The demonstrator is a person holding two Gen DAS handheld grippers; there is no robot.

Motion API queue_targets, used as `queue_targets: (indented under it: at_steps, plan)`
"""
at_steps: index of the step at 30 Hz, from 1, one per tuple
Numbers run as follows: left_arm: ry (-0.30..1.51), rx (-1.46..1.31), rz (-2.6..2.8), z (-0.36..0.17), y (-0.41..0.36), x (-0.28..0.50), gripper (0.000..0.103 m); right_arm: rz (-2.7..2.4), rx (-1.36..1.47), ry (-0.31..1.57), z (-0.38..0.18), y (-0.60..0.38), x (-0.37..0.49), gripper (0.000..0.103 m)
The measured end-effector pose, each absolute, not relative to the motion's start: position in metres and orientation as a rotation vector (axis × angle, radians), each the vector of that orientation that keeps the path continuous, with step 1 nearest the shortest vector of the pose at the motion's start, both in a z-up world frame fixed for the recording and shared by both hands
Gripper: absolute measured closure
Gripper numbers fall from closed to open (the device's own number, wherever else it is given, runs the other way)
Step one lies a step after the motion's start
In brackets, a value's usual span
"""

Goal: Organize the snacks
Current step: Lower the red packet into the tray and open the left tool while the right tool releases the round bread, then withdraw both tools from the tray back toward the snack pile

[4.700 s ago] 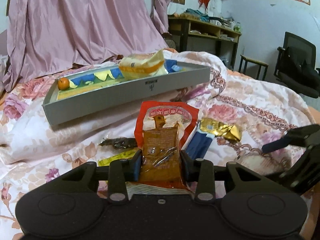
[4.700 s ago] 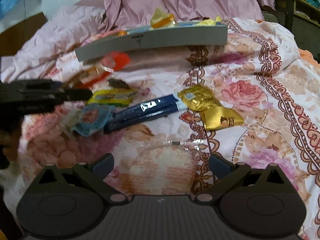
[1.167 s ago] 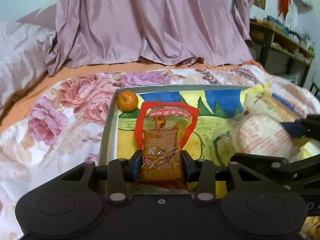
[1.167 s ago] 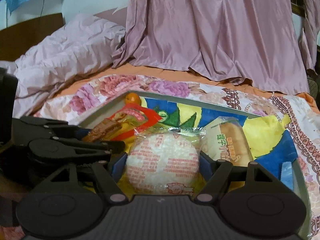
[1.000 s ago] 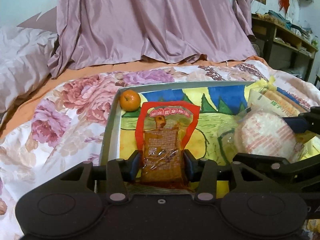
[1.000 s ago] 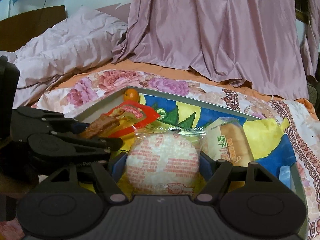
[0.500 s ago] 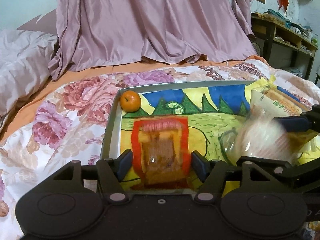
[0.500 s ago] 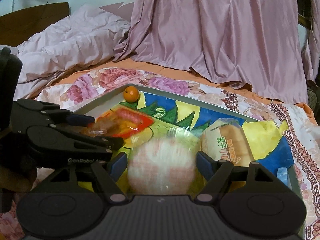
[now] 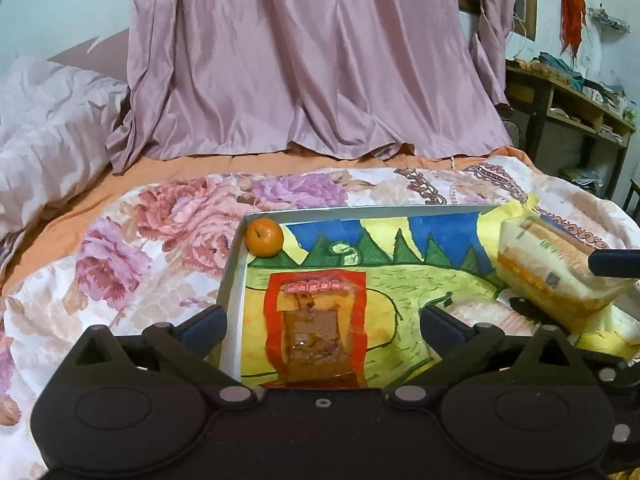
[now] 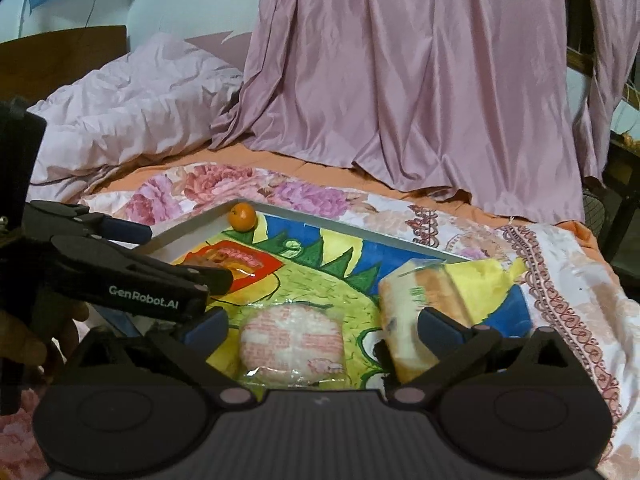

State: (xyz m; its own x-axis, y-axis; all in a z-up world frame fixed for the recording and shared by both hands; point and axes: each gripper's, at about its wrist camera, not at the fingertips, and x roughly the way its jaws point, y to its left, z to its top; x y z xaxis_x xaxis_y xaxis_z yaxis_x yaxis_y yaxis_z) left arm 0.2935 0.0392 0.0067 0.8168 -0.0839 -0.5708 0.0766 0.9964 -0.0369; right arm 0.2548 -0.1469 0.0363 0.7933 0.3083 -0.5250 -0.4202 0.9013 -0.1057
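Note:
A grey tray (image 9: 232,280) with a painted bottom lies on the flowered bedspread. The red snack packet (image 9: 318,328) rests flat in its left end, below my open left gripper (image 9: 322,326). In the right wrist view the round white rice cracker pack (image 10: 291,340) lies on the tray floor (image 10: 348,280) between the spread fingers of my open right gripper (image 10: 322,326). A yellow bread pack (image 10: 412,312) leans against the right finger. A small orange (image 9: 264,237) sits in the tray's far left corner. The left gripper (image 10: 176,256) hovers over the red packet (image 10: 236,264).
A pink curtain (image 9: 304,60) hangs behind the bed and a rumpled pink quilt (image 10: 120,108) lies at the left. Wooden shelves (image 9: 568,120) stand at the far right. A hand (image 10: 24,340) holds the left gripper's handle.
Both grippers have opened and let go of their packs. The red packet and the rice cracker pack have dropped onto the tray floor.

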Motion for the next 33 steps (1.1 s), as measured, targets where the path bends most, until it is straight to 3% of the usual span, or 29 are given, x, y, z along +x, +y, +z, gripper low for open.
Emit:
queue_targets:
  at_steps: [23, 33]
  plan:
    - [0.555, -0.015, -0.067, 0.05, 0.041, 0.182, 0.001, 0.439, -0.06, 0.439, 0.087, -0.187, 0.151, 0.0]
    - [0.554, 0.024, -0.078, 0.051, 0.035, 0.114, 0.001, 0.409, 0.011, 0.465, 0.079, -0.217, 0.1, 0.0]
